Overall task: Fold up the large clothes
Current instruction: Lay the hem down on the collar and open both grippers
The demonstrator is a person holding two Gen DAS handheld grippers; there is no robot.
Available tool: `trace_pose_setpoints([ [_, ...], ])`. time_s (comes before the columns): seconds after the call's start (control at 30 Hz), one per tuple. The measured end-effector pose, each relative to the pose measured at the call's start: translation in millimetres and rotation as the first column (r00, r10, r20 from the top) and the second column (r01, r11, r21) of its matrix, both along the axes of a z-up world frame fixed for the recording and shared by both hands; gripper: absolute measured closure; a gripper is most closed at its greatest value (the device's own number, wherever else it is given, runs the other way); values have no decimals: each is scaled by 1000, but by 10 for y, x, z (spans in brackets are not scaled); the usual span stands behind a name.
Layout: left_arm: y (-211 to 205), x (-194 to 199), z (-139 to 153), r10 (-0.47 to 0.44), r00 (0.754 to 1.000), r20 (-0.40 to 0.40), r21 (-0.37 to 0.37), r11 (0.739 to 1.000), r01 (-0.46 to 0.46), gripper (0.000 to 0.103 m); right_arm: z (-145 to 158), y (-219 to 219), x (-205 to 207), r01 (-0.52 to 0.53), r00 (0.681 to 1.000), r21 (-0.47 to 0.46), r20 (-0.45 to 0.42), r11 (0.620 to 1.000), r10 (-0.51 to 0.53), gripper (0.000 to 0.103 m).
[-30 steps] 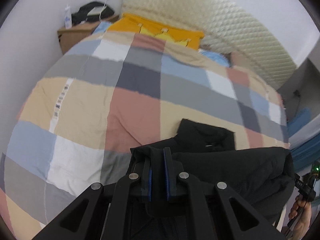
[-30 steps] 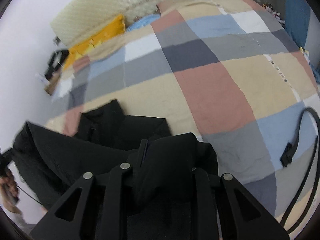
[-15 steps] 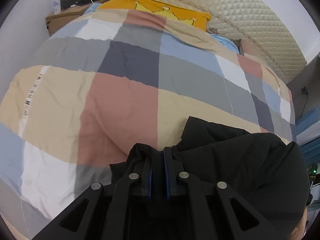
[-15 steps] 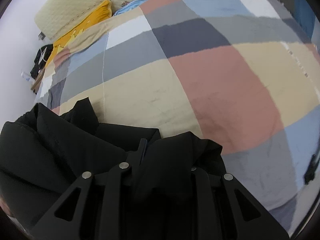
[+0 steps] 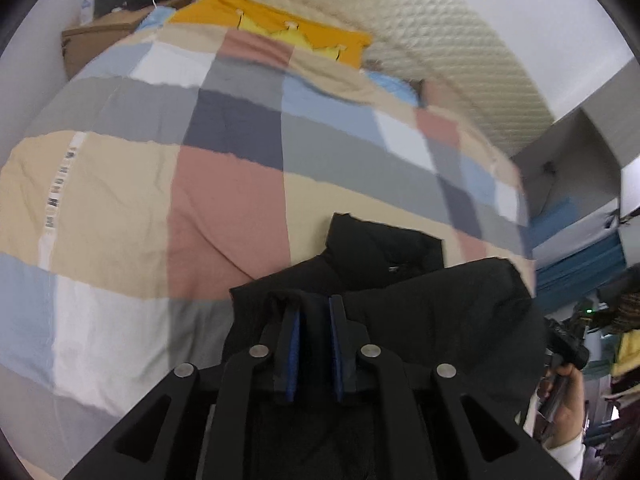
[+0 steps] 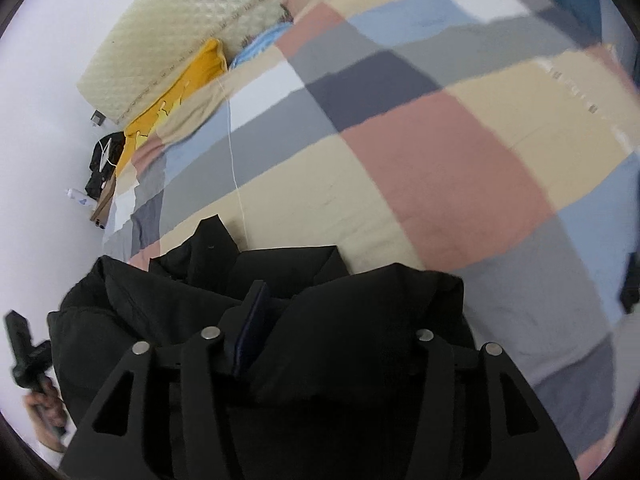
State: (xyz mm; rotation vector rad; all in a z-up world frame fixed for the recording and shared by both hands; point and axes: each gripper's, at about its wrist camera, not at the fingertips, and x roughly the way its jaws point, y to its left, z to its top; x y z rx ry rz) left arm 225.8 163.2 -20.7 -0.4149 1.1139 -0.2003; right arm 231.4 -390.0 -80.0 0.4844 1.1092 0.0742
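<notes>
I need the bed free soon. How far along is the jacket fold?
Done: little, only the collar end of the black jacket lies on the checked quilt. In hand: the left tongs and right tongs each grip a lifted edge. Left: lay it down, fold it over and flatten it.

Both tools are pulling back from the bed: the patchwork checked duvet [image 5: 224, 184] is filling less of each view than half a second ago, with the quilted cream headboard [image 5: 460, 60] and white wall coming back in. The black padded jacket [image 5: 440, 320] is spreading out again, its collar showing, and the person's right hand [image 5: 566, 394] is reappearing beside it.
</notes>
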Motion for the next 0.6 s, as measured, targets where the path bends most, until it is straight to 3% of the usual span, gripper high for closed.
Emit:
trace_pose_setpoints([
  [0.13,236,-405,478,58,991,123,65,996,-66,41,322,-20,-268,-25,998,-37,53,999,27,43],
  [0.27,216,-757,810,36,971,235,144,987,-72,40,595,-112,-454,15,995,-48,102,999,-10,19],
  [0.43,-258,-1029,896,-82,946,313,177,984,26,40,1114,-89,-685,41,970,-162,243,986,0,18],
  [0.6,-915,-1101,811,-139,918,372,189,979,72,40,1216,420,-938,-47,934,-178,340,983,106,18],
])
